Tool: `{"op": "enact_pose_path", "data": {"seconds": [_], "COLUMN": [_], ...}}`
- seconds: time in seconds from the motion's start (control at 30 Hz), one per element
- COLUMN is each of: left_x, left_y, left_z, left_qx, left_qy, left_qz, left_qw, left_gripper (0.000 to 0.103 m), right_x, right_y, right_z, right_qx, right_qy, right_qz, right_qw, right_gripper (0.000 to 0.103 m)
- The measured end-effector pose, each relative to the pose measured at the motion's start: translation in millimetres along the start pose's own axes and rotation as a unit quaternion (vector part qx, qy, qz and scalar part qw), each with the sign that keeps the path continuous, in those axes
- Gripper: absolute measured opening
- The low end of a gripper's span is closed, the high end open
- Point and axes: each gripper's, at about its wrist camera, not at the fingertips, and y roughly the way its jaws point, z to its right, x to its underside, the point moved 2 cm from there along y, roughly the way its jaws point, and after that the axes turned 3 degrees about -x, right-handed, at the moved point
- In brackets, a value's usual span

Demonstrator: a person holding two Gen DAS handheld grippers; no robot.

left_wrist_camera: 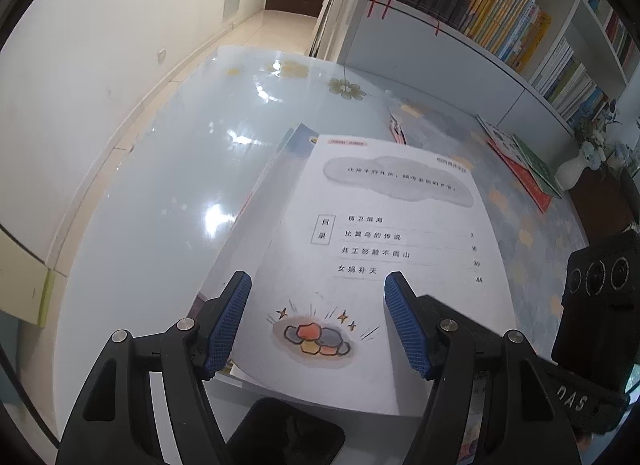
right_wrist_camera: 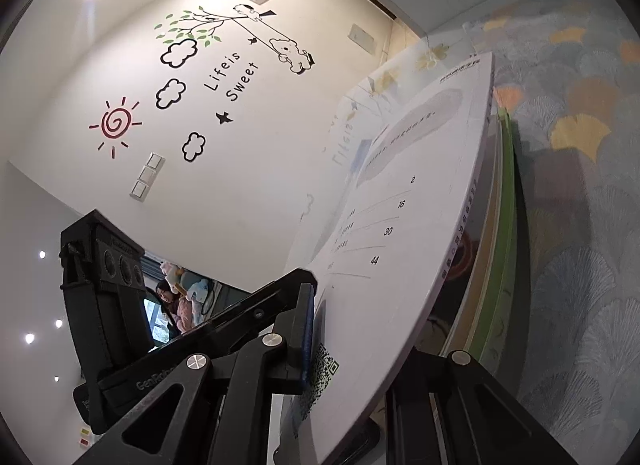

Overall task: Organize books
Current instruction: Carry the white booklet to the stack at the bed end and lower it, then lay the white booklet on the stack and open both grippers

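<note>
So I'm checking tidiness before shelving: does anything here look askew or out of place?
Yes. The white contents-page book lies crooked on a blue-edged book, corners fanned out rather than squared. Farther back, the red and green picture books sprawl loosely on the patterned tablecloth, off the bookshelf.

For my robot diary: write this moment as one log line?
left gripper: open over white book | right gripper: shut on white book | table: glossy

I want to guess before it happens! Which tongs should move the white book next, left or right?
Probably the right tongs: they are already shut on the white book. The left tongs sit open over its cover, holding nothing.
</note>
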Motion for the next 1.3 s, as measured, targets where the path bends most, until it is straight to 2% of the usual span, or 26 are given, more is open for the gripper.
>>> {"op": "enact_pose_path", "data": {"seconds": [0.17,0.47,0.57,0.67,0.77,0.87,0.9,0.93,0.97,1.0,1.03,1.1,1.17,1.3], "left_x": [-7,-1,-5,-13,-17,-6,1,6,11,13,15,16,17,20], "left_y": [-9,-7,-21,-41,-41,-5,13,22,29,27,29,31,31,31], "left_z": [-4,-7,-12,-15,-13,-15,-17,-19,-20,-16,-10,-3,-2,1], "left_qx": [0.003,-0.013,-0.012,-0.011,-0.018,-0.042,-0.059,-0.065,-0.067,-0.076,-0.088,-0.098,-0.096,-0.105], "left_qy": [-0.006,-0.016,-0.032,-0.038,-0.027,-0.015,-0.015,-0.019,-0.024,-0.012,0.012,0.044,0.047,0.062], "left_qz": [0.014,0.01,0.033,0.063,0.062,0.009,-0.024,-0.036,-0.038,-0.025,-0.027,-0.03,-0.031,-0.021], "left_qw": [0.9999,0.9997,0.9989,0.9972,0.9976,0.999,0.9978,0.997,0.9967,0.9967,0.9957,0.9938,0.9938,0.9923], "left_gripper": [0.066,0.066,0.066,0.066,0.066,0.066,0.066,0.068,0.068,0.067,0.067,0.067,0.069,0.07], "right_x": [-4,-5,-7,-11,-16,-9,-6,-1,4,8,10,10,12,14], "right_y": [5,13,11,10,12,22,27,35,37,39,35,30,27,25], "right_z": [-8,-17,-35,-57,-56,-38,-29,-15,-4,4,6,-4,-12,-19], "right_qx": [-0.003,0.01,-0.002,-0.016,-0.042,0.003,0.026,0.054,0.069,0.081,0.076,0.115,0.147,0.205], "right_qy": [-0.01,-0.033,-0.079,-0.141,-0.107,-0.08,-0.071,-0.045,-0.019,0.003,0.011,-0.022,-0.058,-0.088], "right_qz": [0.0,-0.004,0.011,0.037,0.051,0.031,0.015,-0.01,-0.024,-0.038,-0.035,-0.037,-0.044,-0.061], "right_qw": [1.0,0.999,0.997,0.989,0.992,0.996,0.997,0.997,0.997,0.996,0.996,0.992,0.986,0.973], "right_gripper": [0.015,0.014,0.014,0.014,0.014,0.014,0.014,0.015,0.019,0.024,0.024,0.028,0.028,0.031]}}
